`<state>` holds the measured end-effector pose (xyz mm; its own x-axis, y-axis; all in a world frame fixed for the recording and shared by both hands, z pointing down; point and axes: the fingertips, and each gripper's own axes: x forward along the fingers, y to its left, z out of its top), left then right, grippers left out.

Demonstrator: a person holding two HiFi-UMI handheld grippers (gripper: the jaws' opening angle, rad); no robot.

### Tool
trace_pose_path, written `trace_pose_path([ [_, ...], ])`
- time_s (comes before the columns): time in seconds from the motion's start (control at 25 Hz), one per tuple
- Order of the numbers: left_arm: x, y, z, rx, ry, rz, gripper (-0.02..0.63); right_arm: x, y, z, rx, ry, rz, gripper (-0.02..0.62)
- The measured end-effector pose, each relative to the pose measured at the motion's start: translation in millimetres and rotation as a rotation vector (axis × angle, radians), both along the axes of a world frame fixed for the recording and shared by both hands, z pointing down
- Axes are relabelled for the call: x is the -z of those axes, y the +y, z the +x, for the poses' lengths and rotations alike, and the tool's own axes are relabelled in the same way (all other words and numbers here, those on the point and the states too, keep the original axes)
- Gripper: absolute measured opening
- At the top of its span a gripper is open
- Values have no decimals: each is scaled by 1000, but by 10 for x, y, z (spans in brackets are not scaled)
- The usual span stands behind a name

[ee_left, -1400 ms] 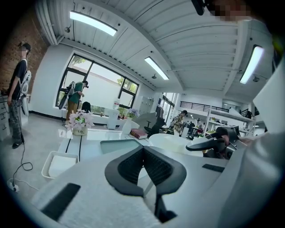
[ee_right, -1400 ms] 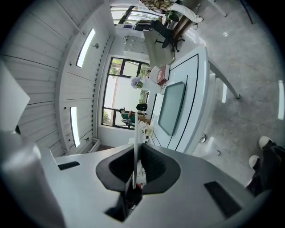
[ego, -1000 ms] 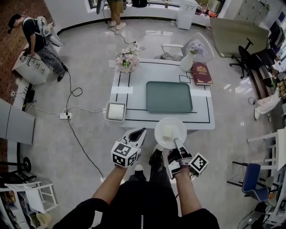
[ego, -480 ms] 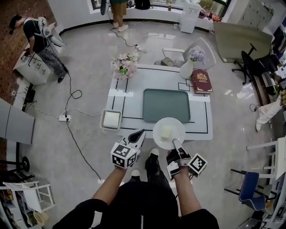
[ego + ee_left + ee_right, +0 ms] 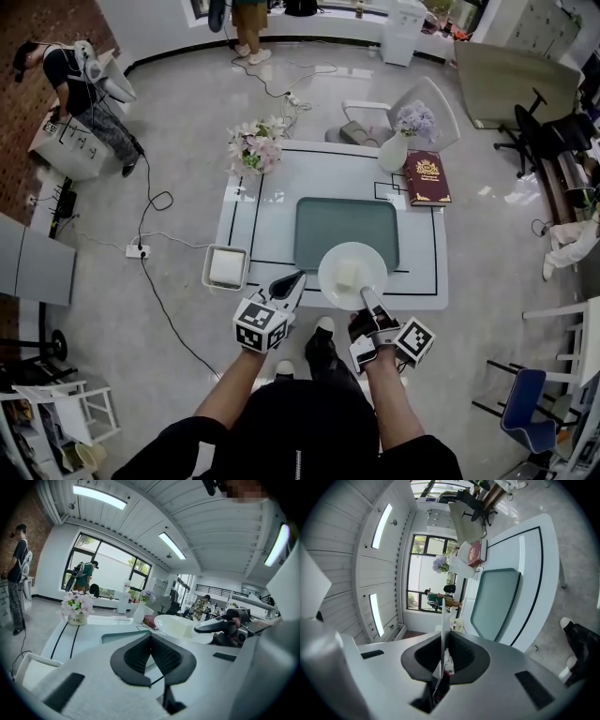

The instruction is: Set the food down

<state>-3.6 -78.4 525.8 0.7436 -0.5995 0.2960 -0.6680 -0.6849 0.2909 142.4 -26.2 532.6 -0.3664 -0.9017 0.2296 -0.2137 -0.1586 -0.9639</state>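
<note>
A round white plate [image 5: 328,273] carries a pale block of food [image 5: 350,275]. My right gripper [image 5: 367,298] is shut on the plate's near rim and holds it level above the near edge of the white table [image 5: 422,255], partly over the green tray [image 5: 345,225]. In the right gripper view the plate [image 5: 442,634] shows edge-on between the pads. My left gripper [image 5: 287,285] is shut and empty, just left of the plate. The left gripper view shows the plate [image 5: 180,626] off to the right of the jaws.
On the table stand a flower pot [image 5: 251,146], a white vase [image 5: 397,141] and a red book [image 5: 427,178]. A white box [image 5: 227,268] hangs at the table's left edge. A chair [image 5: 412,101] is behind the table, and cables [image 5: 150,234] cross the floor.
Both grippers and the plate have come forward to the table. The plate, earlier in front of the table's edge, now overlaps the tray's near side.
</note>
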Motion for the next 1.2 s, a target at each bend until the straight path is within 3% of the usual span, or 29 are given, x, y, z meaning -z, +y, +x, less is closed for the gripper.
trace_pose_path([
  [0.72, 51, -724, 234, 119, -31, -3, 5, -34, -868, 231, 137, -44, -12, 25],
  [1.2, 79, -961, 352, 132, -49, 2, 5, -64, -1082, 468, 140, -47, -25, 25],
])
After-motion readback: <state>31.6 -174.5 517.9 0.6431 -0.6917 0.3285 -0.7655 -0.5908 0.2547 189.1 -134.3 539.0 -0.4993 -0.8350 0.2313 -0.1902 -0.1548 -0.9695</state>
